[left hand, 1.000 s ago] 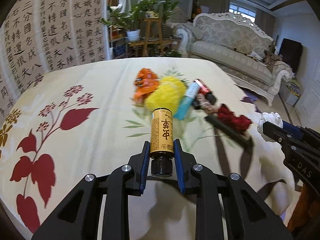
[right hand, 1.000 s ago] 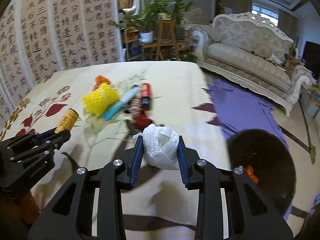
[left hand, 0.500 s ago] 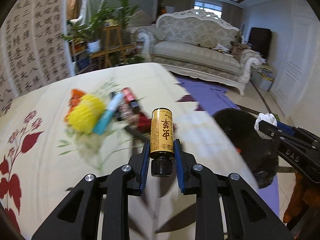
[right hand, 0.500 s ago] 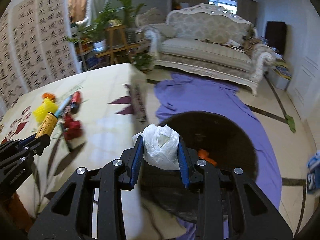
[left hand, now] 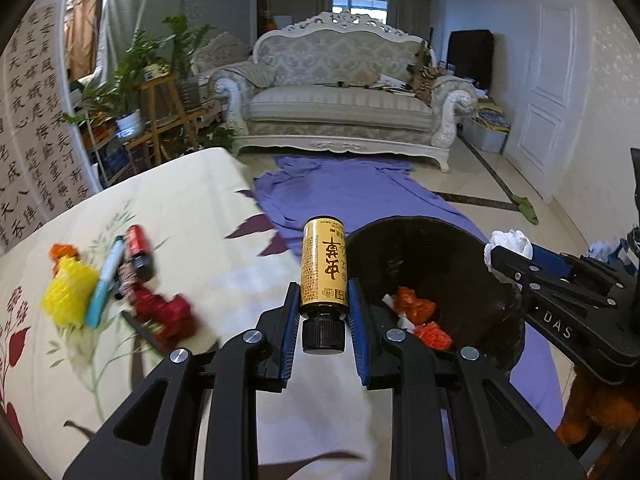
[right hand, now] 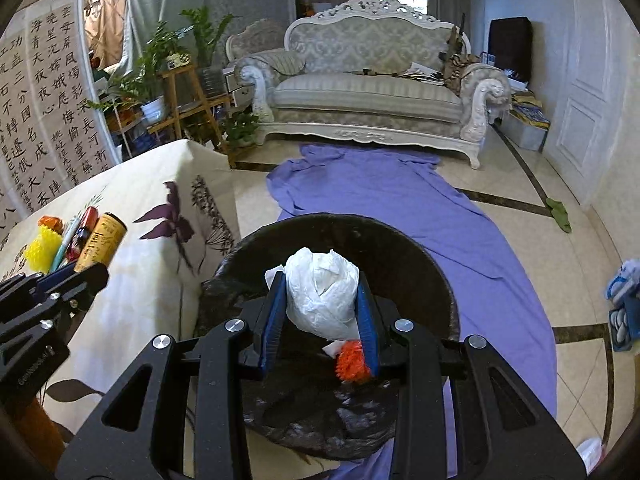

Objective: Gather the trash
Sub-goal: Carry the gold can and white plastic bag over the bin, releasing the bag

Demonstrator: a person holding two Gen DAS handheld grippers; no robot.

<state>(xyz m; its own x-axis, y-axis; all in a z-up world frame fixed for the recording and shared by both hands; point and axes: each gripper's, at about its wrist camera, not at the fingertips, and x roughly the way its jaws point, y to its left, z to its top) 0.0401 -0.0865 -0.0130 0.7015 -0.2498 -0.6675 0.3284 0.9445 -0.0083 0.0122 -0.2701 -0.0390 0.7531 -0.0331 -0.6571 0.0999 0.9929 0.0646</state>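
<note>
My left gripper (left hand: 323,298) is shut on a gold bottle (left hand: 323,268) with a black cap, held over the table's right edge beside the black-lined trash bin (left hand: 436,240). My right gripper (right hand: 320,300) is shut on a crumpled white wad (right hand: 322,294), hanging over the mouth of the bin (right hand: 400,248). Orange scraps (left hand: 416,308) and white bits lie inside the bin. More trash stays on the table: a yellow mesh ball (left hand: 70,294), a blue tube (left hand: 105,280), a red can (left hand: 138,246) and a red wrapper (left hand: 166,312).
The table (left hand: 180,208) wears a cream floral cloth. A purple sheet (right hand: 400,200) covers the floor under the bin. A white sofa (right hand: 372,92) stands at the back, with plants on wooden stands (right hand: 176,80) to the left and a white door (left hand: 556,92) to the right.
Both grippers swung right from over the table toward the bin, each keeping its load. The trash pile slid to the left of the views and the bin came under the right gripper.
</note>
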